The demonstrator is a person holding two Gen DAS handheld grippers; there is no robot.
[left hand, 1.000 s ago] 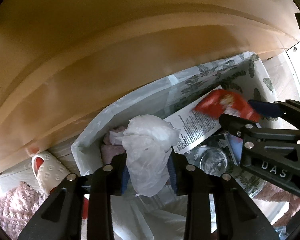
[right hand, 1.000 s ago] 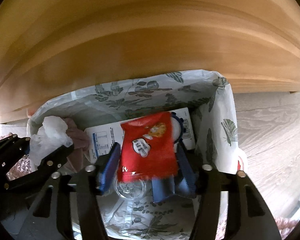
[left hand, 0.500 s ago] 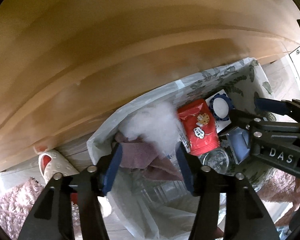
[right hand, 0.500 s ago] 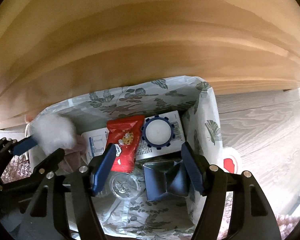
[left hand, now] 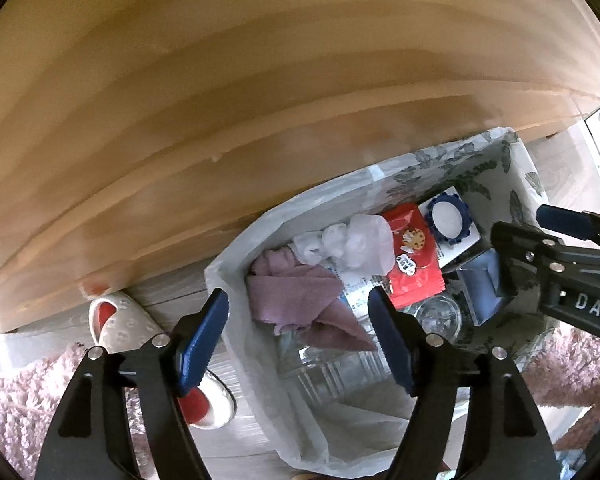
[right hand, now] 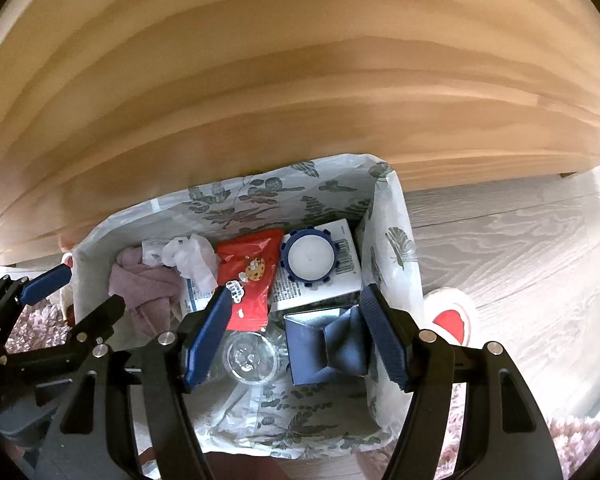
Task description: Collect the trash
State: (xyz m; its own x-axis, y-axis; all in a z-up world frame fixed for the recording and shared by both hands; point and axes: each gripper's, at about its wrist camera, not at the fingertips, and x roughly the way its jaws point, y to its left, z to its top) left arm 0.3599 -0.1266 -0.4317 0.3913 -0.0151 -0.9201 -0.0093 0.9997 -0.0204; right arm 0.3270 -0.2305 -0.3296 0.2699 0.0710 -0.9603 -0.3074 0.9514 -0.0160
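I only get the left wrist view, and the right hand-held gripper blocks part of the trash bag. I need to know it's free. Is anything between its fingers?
Observer: No. The right hand-held gripper is open, and its pads are clear of the trash below.
Operator: What's the blue thing it half hides from me?
Observer: A crumpled dark blue carton, lying in the patterned bag next to a clear glass jar.
Operator: Is there anything on the floor beyond the bag's right wall?
Observer: Yes, a white round item with a red heart sits close against that wall. I can't tell what it is.
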